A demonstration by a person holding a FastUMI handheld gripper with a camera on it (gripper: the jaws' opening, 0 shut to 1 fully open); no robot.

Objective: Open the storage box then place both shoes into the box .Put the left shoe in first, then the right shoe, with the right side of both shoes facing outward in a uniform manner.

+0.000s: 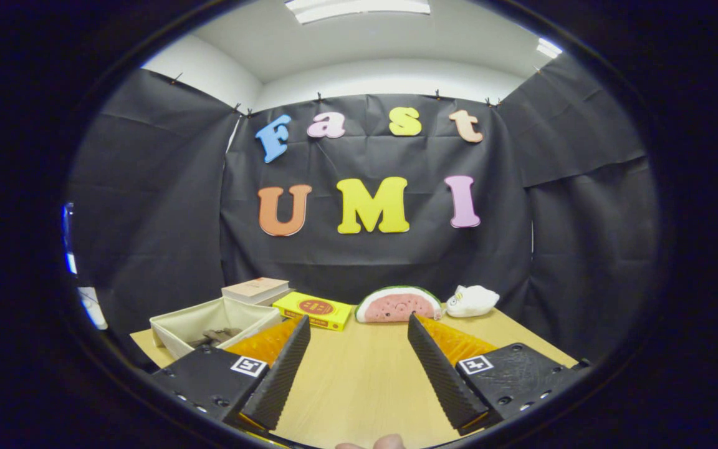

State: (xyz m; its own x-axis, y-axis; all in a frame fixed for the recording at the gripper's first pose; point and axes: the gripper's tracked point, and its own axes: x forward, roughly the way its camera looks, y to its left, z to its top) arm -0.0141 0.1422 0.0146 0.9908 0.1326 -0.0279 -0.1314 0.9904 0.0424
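Wooden table (359, 380): one bin (212, 323), two boxes, gripper (359, 330) open

You're holding the gripper (359, 333) with fingers spread wide over bare table (365, 386), fabric box (209, 324) lying open just beyond your left finger, watermelon plush (398, 305) ahead.

Gripper (359, 330): ribbed fingers, 2 square markers, small screws.
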